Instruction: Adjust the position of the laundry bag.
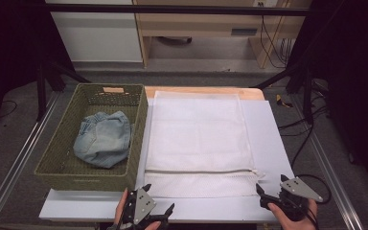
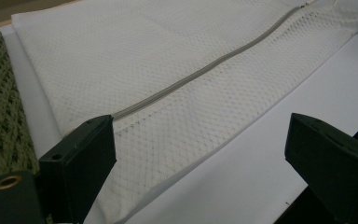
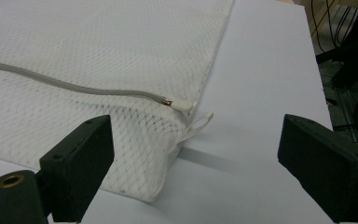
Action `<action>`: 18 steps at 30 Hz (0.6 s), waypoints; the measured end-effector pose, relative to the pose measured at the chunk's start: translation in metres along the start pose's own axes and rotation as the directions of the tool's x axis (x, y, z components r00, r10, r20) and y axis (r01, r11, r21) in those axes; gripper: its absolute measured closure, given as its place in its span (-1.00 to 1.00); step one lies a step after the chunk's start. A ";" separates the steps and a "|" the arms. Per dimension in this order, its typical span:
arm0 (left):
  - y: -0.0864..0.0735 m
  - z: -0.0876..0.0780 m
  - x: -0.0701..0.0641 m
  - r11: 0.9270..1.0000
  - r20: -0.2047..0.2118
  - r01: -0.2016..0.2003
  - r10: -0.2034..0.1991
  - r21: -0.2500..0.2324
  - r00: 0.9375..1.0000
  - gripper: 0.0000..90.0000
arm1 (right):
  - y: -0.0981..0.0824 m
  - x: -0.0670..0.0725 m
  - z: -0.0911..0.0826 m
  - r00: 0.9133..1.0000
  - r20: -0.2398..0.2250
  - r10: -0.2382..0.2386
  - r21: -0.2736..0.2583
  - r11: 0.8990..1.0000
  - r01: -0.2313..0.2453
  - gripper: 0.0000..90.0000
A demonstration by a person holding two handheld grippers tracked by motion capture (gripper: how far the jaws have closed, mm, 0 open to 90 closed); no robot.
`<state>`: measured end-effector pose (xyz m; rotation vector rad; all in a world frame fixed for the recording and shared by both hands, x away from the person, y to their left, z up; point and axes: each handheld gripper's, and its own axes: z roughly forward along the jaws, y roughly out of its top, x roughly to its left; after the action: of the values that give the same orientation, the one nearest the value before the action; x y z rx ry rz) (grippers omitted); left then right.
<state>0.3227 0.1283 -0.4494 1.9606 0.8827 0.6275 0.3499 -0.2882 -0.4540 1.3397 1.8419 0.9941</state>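
At the left of the high view, a green woven rectangular basket [image 1: 139, 129] stands on the white table top [image 1: 268, 139] and holds a crumpled pale-blue denim garment [image 1: 103, 139]. The left gripper view catches just the basket's woven side [image 2: 0, 121] at its left edge and nothing of the garment inside.

Just beside the basket lies a flat white mesh laundry bag [image 1: 199, 134], its near edge close to the table's front. From above, its zipper is a faint line across the lower part; the left gripper view shows it plainly as a grey zipper [image 2: 200, 70] that runs diagonally over the mesh.

The left gripper [image 1: 155, 203] is held at the table's front edge, near the bag's near-left corner, its jaws wide apart with nothing between them. In its own view the gripper [image 2: 200, 158] has that corner of the bag in front of its left jaw.

The right gripper [image 1: 264, 195] sits near the bag's near-right corner, jaws likewise spread and empty. Its own view [image 3: 196, 158] adds what the overhead misses: the small white zipper pull [image 3: 179, 104] at the zipper's end and a white fabric loop [image 3: 198, 126] at the bag's edge.
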 end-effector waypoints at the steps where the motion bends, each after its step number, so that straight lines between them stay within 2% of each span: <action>1: 0.000 -0.002 -0.001 1.000 -0.015 -0.011 0.011 0.004 1.000 -0.82 | 0.000 -0.001 -0.001 1.000 0.000 0.001 -0.001 1.000 -0.001 -0.76; 7: -0.003 -0.003 -0.001 1.000 -0.043 -0.004 0.005 0.018 0.999 -0.79 | -0.001 -0.006 -0.005 1.000 0.004 0.023 -0.009 1.000 -0.022 -0.65; 9: -0.004 -0.004 0.000 1.000 -0.060 0.005 -0.003 0.026 0.998 -0.72 | -0.004 -0.008 -0.007 0.999 0.008 0.044 -0.001 0.999 -0.044 -0.48; 10: -0.005 -0.005 0.001 1.000 -0.063 0.011 -0.010 0.027 0.998 -0.72 | -0.004 -0.008 -0.007 0.999 0.008 0.044 -0.001 0.999 -0.044 -0.48; 11: -0.006 -0.008 0.002 0.999 -0.070 0.029 -0.028 0.022 0.997 -0.63 | -0.005 -0.009 -0.009 0.999 0.002 0.043 0.001 0.999 -0.043 -0.36; 14: -0.007 -0.008 0.002 0.999 -0.068 0.030 -0.029 0.020 0.997 -0.57 | -0.006 -0.008 -0.008 0.999 -0.011 0.034 0.012 0.999 -0.034 -0.29; 15: -0.008 -0.008 0.002 0.999 -0.074 0.031 -0.029 0.020 0.997 -0.53 | -0.007 -0.007 -0.005 0.999 -0.028 0.015 0.032 0.999 -0.014 -0.23; 18: -0.008 -0.007 0.004 0.999 -0.076 0.041 -0.039 0.022 0.996 -0.49 | -0.008 -0.004 0.000 0.999 -0.049 0.009 0.050 0.999 -0.007 -0.16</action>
<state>0.3171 0.1384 -0.4528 1.9457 0.9772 0.6741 0.3471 -0.2941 -0.4609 1.3645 1.9103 0.9992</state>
